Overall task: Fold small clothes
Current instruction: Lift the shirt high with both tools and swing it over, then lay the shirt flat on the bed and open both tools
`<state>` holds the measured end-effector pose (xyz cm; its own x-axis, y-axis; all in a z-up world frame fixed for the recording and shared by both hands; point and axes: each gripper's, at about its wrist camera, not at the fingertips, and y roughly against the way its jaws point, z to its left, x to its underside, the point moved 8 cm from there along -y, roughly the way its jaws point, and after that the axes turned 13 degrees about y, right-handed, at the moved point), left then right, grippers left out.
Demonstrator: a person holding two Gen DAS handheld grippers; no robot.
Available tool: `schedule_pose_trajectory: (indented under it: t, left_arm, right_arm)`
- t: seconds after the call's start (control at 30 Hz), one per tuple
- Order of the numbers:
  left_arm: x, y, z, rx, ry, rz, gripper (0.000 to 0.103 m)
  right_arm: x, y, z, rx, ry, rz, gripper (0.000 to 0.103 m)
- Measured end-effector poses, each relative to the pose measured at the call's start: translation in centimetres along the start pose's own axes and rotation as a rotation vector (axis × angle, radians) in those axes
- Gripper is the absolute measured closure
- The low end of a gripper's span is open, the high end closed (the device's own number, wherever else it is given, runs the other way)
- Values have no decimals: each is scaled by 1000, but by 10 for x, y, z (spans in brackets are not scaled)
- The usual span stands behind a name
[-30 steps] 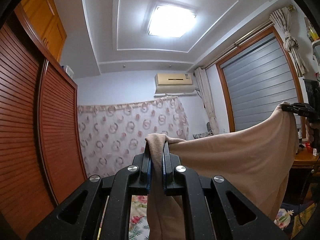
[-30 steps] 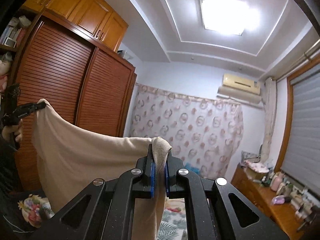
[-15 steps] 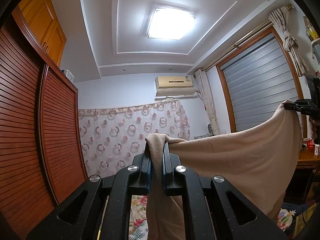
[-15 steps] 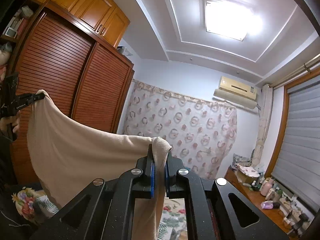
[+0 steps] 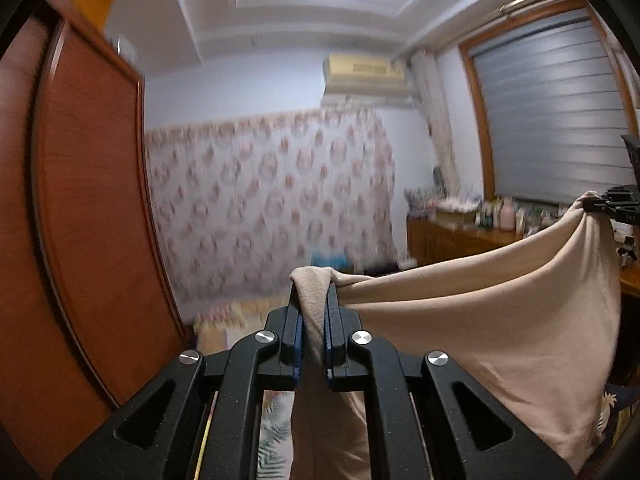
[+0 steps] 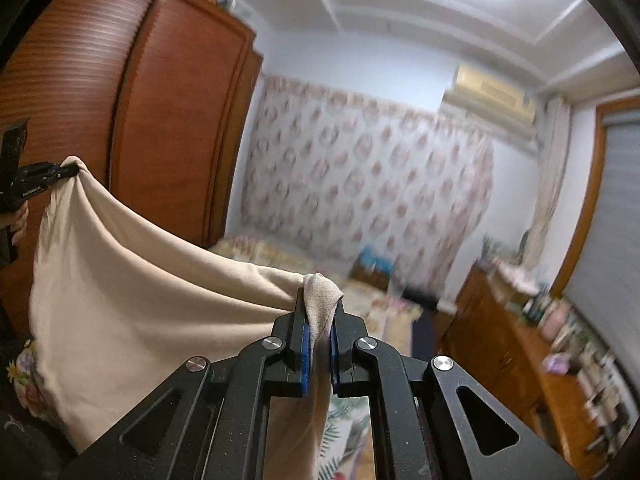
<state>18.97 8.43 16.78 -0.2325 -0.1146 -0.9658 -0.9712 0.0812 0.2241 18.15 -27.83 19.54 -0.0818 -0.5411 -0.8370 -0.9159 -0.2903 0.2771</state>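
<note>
Nearest the lens in the left wrist view, the left hand-held gripper (image 5: 313, 312) is clamped on a bunched corner of the soft beige knit garment (image 5: 480, 320), the cloth pinched between its blue-lined fingers (image 5: 296, 336) and spilling down below them. In the right wrist view, the right hand-held gripper (image 6: 319, 316) grips the opposite corner the same way, a small tuft of fabric poking above its tips. The garment hangs in the air between the two, its top edge sagging in a shallow curve and the body draping down in loose folds.

It looks light and limp, with no stiffness of its own, so it will likely follow whichever corner moves and collapse wherever it is let go. The pinched corners seem the right holds; a thin knit could slip if the pinch loosens, and the bunching suggests the grip takes several layers.

Below lies the floral-printed bed (image 6: 360, 312), probably the place to lay the cloth flat. Farther off stand the reddish-brown louvred wooden wardrobe (image 5: 88, 200), the pink-patterned curtain (image 5: 272, 208) and the cluttered wooden dresser (image 6: 520, 340); motion blur makes finer detail there hard to read.
</note>
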Motion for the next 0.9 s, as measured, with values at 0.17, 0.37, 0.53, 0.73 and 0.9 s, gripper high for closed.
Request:
schedule_pose_trajectory:
  t: [0.17,0.37,0.53,0.73,0.9]
  left_arm:
    - [50,-80,11,-25,7,127,94]
    - [107,-162,9,-45,-5,285,94]
    - [144,-206,10,-60,-2,374,94]
    - [177,-239,12,-69,0,455,94]
    - [190,-259,16,-83,1,492,94]
  right_arm:
    - [45,-95,-5,-68,-47,94,96]
    - [84,-194,-19,-121,-101,221,96]
    - [98,-267,-34,-143,-119,318,96]
    - [93,-339,-40,-172,-166,397,96]
    - [98,-353,-32,-183,-183,425,96]
